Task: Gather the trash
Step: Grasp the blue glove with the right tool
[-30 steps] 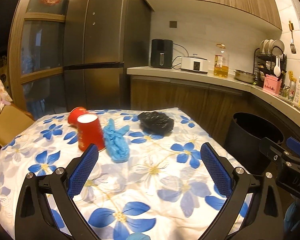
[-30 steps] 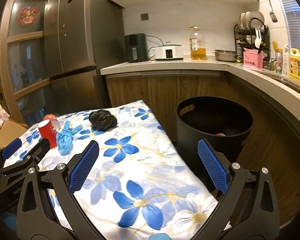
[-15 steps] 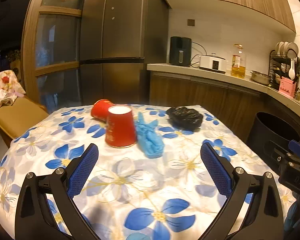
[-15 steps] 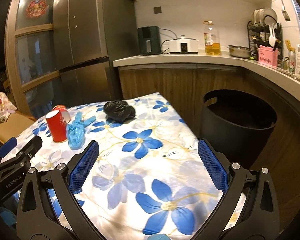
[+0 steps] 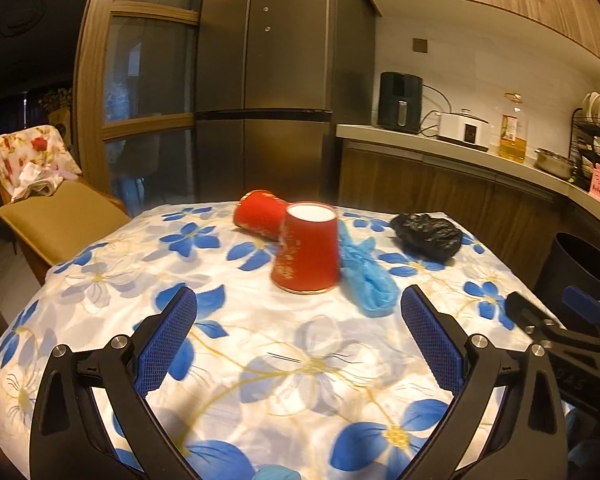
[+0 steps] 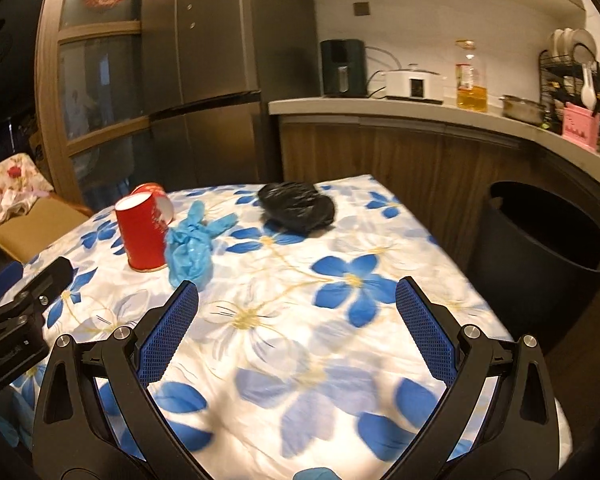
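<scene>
Both grippers hang over the near edge of the table (image 5: 100, 272), each spread wide with nothing between its blue pads. The left gripper (image 5: 299, 322) points at the upturned cup (image 5: 306, 249), which stands mouth-down on the flowered cloth, well ahead of the fingertips. The right gripper (image 6: 297, 308) sits to the right of it, aimed over bare cloth toward the far right corner of the table.

All the trash lies in a loose row around the upturned cup. A second cup (image 5: 258, 213) lies on its side just behind it and to its left, seemingly touching it. A crumpled blue glove (image 5: 364, 274) lies against the cup's right side, running toward the near edge. Further right, apart from the glove, sits a balled black bag (image 5: 426, 236) near the far right corner.

The bin (image 6: 540, 236) stands on the floor off the right side of the table, well apart from the cup, its mouth open and dark below the curved counter (image 6: 420, 110).
</scene>
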{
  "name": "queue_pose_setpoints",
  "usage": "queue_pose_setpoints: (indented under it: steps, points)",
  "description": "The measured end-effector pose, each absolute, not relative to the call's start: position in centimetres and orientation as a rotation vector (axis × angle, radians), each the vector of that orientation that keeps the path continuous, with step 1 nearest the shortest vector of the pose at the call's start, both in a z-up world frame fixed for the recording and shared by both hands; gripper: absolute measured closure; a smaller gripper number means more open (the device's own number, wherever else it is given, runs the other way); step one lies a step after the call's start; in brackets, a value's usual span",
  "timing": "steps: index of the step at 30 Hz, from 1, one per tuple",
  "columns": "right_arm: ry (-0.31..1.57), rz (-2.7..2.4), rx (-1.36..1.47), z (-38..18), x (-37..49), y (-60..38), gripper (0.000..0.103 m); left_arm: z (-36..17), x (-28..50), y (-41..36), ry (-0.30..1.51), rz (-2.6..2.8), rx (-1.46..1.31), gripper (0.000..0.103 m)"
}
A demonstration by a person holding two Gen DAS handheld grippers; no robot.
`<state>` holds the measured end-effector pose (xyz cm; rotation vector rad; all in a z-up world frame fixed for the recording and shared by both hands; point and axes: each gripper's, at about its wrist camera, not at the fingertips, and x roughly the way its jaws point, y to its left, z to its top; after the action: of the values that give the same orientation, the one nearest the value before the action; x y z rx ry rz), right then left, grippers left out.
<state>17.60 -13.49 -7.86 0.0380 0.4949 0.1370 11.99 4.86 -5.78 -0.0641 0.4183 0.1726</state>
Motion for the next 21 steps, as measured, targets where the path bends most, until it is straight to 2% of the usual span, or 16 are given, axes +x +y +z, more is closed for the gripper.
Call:
queue_pose_setpoints:
  steps: [3,8,15,21]
  points:
    - [0.514,0.162,0.035,-8.4,19.1,-12.1,0.007,-5.8,12.3,5.8,0.417,0.189,-0.072,0.005]
    - [0.565,0.228,0.034,-9.3,22.4,-9.2,0.026,-5.9,12.9,6.9,0.416,0.213,-0.081,0.005]
    - [0.617,0.266,0.009,-11.1,25.3,-6.0,0.033,-6.0,13.8,8.2,0.431,0.22,-0.1,0.005]
    - [0.673,0.277,-0.004,-12.2,27.0,-4.6,0.05,-5.7,14.3,8.7,0.43,0.22,-0.107,0.005]
